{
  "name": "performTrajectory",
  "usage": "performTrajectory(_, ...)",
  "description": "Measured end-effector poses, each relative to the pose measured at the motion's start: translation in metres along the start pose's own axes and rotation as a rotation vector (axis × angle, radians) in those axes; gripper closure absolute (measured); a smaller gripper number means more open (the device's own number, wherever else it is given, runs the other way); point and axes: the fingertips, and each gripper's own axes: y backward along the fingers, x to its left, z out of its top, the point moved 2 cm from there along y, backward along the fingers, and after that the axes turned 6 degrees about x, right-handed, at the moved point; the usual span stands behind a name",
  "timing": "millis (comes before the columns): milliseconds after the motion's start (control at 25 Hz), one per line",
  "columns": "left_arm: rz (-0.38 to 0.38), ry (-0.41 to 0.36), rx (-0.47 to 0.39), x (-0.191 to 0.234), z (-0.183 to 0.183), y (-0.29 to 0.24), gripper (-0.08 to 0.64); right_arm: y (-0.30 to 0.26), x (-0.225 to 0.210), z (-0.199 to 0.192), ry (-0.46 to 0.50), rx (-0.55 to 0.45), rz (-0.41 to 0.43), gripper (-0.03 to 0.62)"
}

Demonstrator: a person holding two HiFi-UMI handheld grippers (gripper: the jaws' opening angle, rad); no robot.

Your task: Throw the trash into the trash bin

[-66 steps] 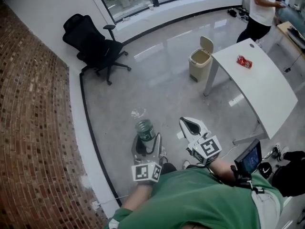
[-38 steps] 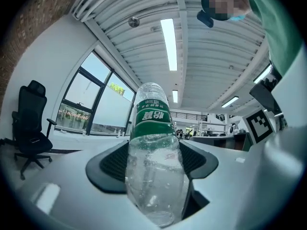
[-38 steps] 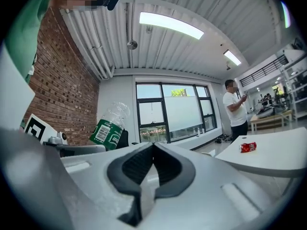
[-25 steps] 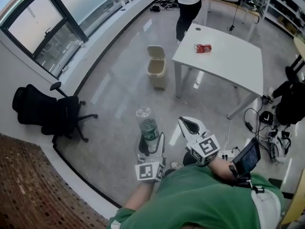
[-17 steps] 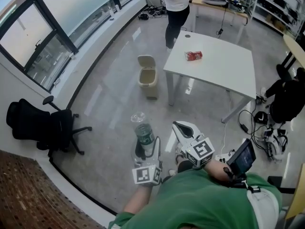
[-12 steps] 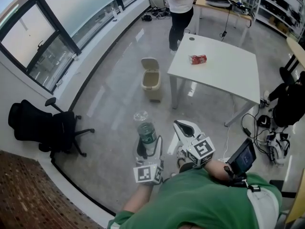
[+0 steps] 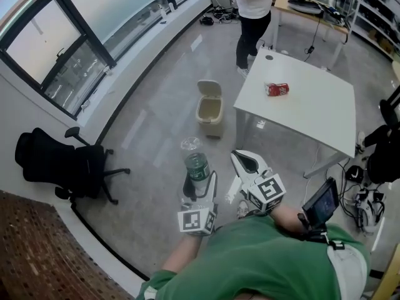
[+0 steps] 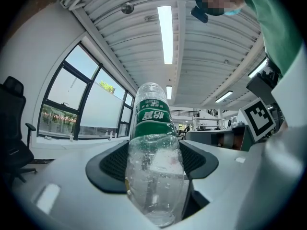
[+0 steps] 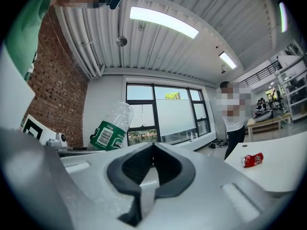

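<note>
Bottle (image 7: 197, 167), clear plastic w/ green label, stands upright btw the jaws of the left gripper (image 7: 200, 189). Both dark pads press its lower body, so that tool is clamped on it, held up off the floor. Bottle looks empty apart from droplets inside.

Right gripper (image 7: 242, 163) sits just to the right of the left one, apart from the bottle, tip pointing fwd & up. Its jaws are closed against each other w/ nothing in them. From its own camera the bottle shows up-left of the jaws.

Trash bin (image 7: 211, 125), beige, lid flipped up, stands on the grey floor straight ahead of both tools & well apart from them. White table (image 7: 312, 120) is just to the right of the bin, ahead-right of the right gripper. Crushed red can (image 7: 277, 89) lies on the tabletop.

Person in white top & dark trousers (image 7: 253, 11) stands beyond the table's far corner. Black office chair (image 7: 59, 164) is well off to the left of the left gripper, near the window wall. Brick wall (image 7: 31, 249) is left & behind. Small screen (image 7: 322, 204) hangs right of the right gripper, by the holder's green shirt (image 7: 262, 261).
</note>
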Motion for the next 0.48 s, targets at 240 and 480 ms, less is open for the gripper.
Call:
performTrajectory(240,0.026,-0.007,0.024,0.018,-0.006,-0.04,0.225,-0.039,-0.028,-0.002,-0.026,0.002,0.018,0.589)
performTrajectory(480,0.023,-0.015,0.075,0.042,-0.01,-0.071,0.225,-0.072,-0.045,-0.011,-0.068,0.037,0.006,0.589)
